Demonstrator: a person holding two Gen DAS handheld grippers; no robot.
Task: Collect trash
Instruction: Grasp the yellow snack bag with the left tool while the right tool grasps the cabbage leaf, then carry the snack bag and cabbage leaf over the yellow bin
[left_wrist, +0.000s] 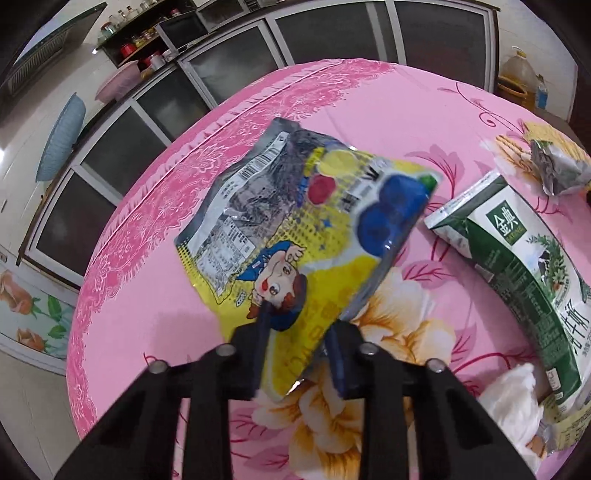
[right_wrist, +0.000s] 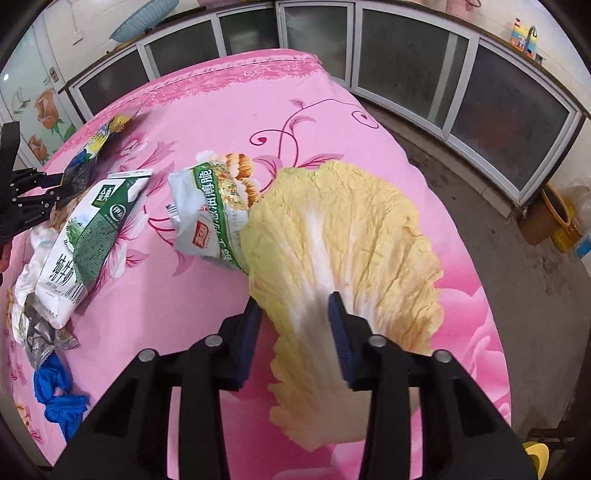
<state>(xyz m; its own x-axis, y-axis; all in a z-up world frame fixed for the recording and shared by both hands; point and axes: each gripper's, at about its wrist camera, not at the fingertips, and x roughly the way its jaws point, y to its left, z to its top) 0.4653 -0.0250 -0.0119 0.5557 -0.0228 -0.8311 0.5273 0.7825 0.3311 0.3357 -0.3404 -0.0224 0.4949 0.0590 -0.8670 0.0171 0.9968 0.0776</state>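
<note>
In the left wrist view my left gripper (left_wrist: 299, 343) is shut on the lower edge of a yellow snack wrapper (left_wrist: 295, 229) with a cartoon face, held up over the pink flowered tablecloth (left_wrist: 155, 266). In the right wrist view my right gripper (right_wrist: 295, 325) has its fingers on either side of the white stem of a yellow cabbage leaf (right_wrist: 343, 236), which looks raised off the cloth. A green and white milk carton (right_wrist: 88, 236) (left_wrist: 532, 258) lies flat at the left. A green and white cracker bag (right_wrist: 214, 214) lies beside the leaf.
A crumpled white tissue (left_wrist: 509, 402), a silver foil wrapper (right_wrist: 40, 336) and a blue glove (right_wrist: 55, 391) lie near the carton. Dark glass cabinet doors (right_wrist: 406, 62) run behind the table. Bare concrete floor (right_wrist: 535, 295) and oil bottles (right_wrist: 580, 206) are at the right.
</note>
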